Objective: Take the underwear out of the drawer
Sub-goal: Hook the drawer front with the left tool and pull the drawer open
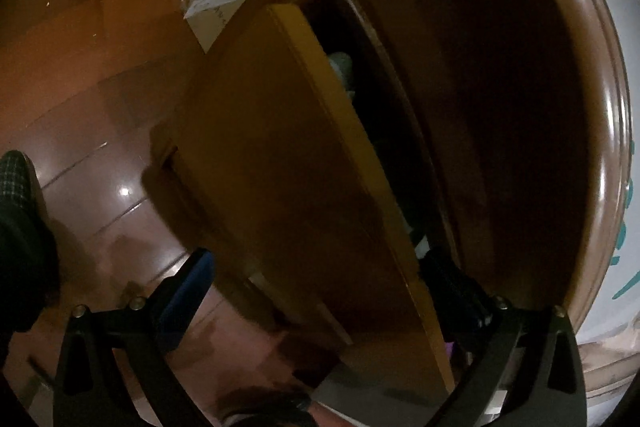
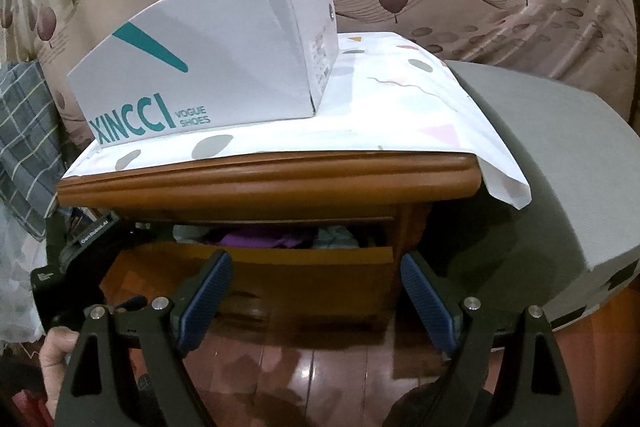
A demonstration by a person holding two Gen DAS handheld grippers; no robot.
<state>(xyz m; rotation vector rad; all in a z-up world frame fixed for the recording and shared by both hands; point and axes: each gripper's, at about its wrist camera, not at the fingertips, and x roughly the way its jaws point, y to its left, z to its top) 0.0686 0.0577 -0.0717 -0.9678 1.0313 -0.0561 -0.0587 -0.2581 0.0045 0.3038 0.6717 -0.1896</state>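
Nightstand (image 2: pixel 264 183) of glossy brown wood fills both views, its top covered by a patterned white cloth (image 2: pixel 400 95) with a white XINCCI shoe box (image 2: pixel 200 67) standing on it. Below the top, the drawer (image 2: pixel 280 263) is pulled partway out, so the opening step looks under way but not finished: the gap is narrow. The left gripper (image 1: pixel 316 291) straddles the drawer front (image 1: pixel 280 167), one finger outside it and the other inside the gap; its fingers are spread wide and I cannot tell whether either presses on the wood. In the right wrist view that same gripper body (image 2: pixel 86 255) shows at the drawer's left corner, with a hand (image 2: pixel 56 359) below it. The right gripper (image 2: pixel 316 301) hangs in front of the drawer, apart from it, fingers wide apart and holding nothing. Inside the gap lies bunched clothing: a purple garment (image 2: pixel 256 239), a pale greenish one (image 2: pixel 340 237) beside it. Which piece is the underwear cannot be told. Nothing has been lifted out; widening the gap, picking a piece and drawing it clear all remain
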